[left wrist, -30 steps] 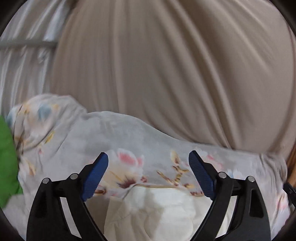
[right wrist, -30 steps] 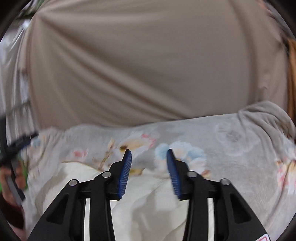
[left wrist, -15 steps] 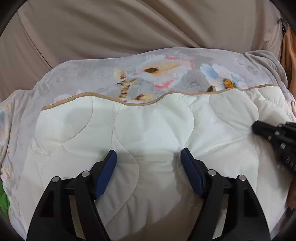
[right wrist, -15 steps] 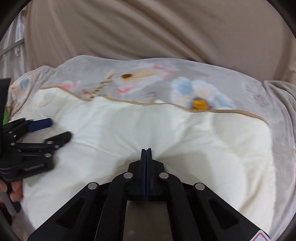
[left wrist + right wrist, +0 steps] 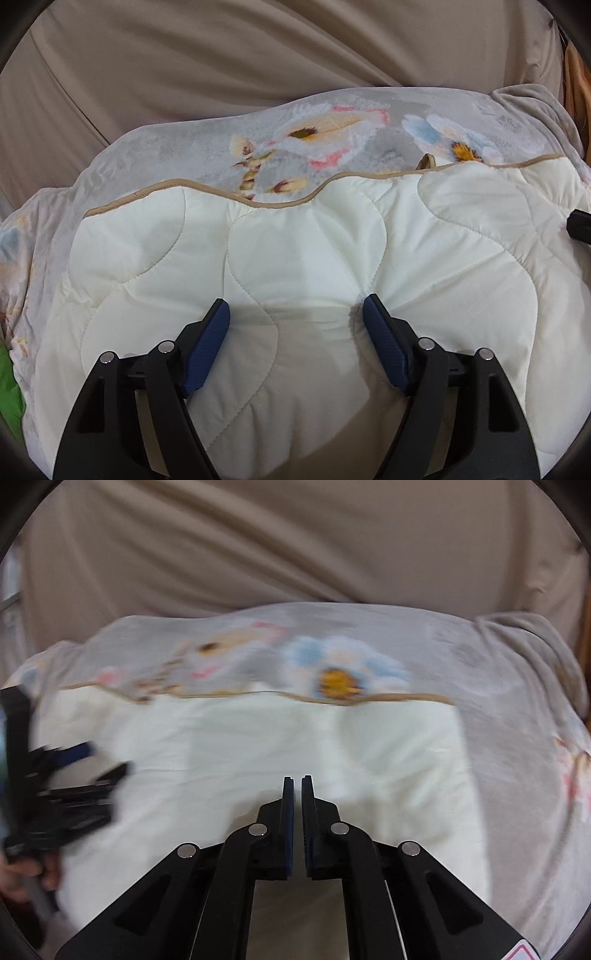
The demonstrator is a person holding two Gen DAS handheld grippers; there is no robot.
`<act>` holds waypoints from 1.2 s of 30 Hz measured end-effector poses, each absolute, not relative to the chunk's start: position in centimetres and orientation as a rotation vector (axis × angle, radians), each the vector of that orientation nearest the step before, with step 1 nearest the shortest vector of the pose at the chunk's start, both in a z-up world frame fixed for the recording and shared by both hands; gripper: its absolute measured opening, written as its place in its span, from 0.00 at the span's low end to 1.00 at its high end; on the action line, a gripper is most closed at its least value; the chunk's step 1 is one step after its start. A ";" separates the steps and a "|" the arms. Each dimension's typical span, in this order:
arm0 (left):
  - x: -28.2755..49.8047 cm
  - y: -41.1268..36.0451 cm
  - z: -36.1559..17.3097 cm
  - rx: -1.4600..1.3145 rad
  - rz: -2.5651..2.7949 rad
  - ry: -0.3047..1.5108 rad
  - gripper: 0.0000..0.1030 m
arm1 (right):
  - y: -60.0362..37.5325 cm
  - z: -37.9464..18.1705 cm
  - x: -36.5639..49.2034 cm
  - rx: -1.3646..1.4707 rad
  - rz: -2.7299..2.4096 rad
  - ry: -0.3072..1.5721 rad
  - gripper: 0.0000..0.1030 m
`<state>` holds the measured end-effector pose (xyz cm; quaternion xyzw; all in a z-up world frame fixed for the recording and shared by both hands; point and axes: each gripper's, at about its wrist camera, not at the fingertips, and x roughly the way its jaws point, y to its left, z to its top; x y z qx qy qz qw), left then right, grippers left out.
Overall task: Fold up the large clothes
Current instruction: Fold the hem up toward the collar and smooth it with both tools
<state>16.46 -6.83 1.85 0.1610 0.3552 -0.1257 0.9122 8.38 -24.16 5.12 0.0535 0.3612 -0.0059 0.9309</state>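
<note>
Both grippers sit low over a cream quilted cover (image 5: 303, 258). The left gripper (image 5: 295, 314) has its jaws spread wide, the blue pads (image 5: 207, 347) resting on the quilted fabric, which puckers slightly at the right-hand pad; nothing is held between them. In the right wrist view the right gripper (image 5: 297, 786) shows only a thin slit between its two pads. No cloth is seen between them at the tips, though the frame is blurred and whether any fabric is pinched lower down cannot be told.

The cover lies spread with its cream side up, edged by a tan piping (image 5: 207, 186) that runs in a wavy line across the far side. Beyond that edge lies grey floral fabric (image 5: 332, 125) printed with pink, blue and yellow flowers, which also shows along the left and right sides. Behind everything hangs a beige curtain (image 5: 258, 51) in soft folds. A patch of green cloth (image 5: 9, 391) peeks in at the lower left of the left wrist view. From the right wrist view, the left gripper appears blurred at the left edge, held in a hand (image 5: 22, 875).
</note>
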 end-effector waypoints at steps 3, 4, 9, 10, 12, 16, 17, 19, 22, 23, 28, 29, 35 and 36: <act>16.3 -6.9 1.8 0.335 -0.251 0.725 0.71 | -20.8 3.5 8.9 0.051 0.052 0.799 0.04; 16.3 -6.8 1.8 0.332 -0.250 0.723 0.71 | -20.1 2.2 9.3 0.005 0.026 0.808 0.04; 16.2 -6.9 1.6 0.339 -0.244 0.719 0.71 | -18.7 2.4 8.8 -0.060 -0.026 0.793 0.04; 16.1 -7.0 1.6 0.343 -0.240 0.713 0.71 | -18.6 3.2 8.6 -0.027 -0.001 0.785 0.06; 16.0 -7.0 1.6 0.343 -0.239 0.711 0.71 | -18.2 4.2 8.3 0.021 0.068 0.772 0.06; 15.8 -6.7 1.8 0.320 -0.242 0.715 0.71 | -17.1 1.6 9.5 -0.015 0.044 0.829 0.05; 15.7 -6.6 2.1 0.308 -0.250 0.721 0.71 | -17.0 1.7 9.4 -0.012 0.041 0.830 0.05; 15.8 -6.1 2.9 0.275 -0.279 0.731 0.73 | -17.4 3.1 9.6 0.020 0.060 0.832 0.05; 17.3 -5.4 4.9 0.180 -0.324 0.745 0.74 | -19.1 5.5 10.9 0.086 0.055 0.796 0.05; 17.9 -5.3 5.6 0.165 -0.316 0.738 0.74 | -19.8 5.9 11.7 0.097 0.043 0.791 0.05; 22.1 -5.0 4.0 0.271 -0.214 0.797 0.80 | -25.3 2.9 15.3 0.108 -0.137 0.855 0.00; 22.6 -4.1 3.4 0.252 -0.219 0.821 0.81 | -26.5 2.4 14.9 0.125 -0.146 0.853 0.00; 22.2 -0.1 3.1 0.145 -0.221 0.826 0.81 | -31.2 3.1 11.9 0.293 -0.174 0.834 0.00; 21.9 -0.4 3.1 0.165 -0.206 0.817 0.81 | -30.5 3.8 11.5 0.277 -0.160 0.814 0.03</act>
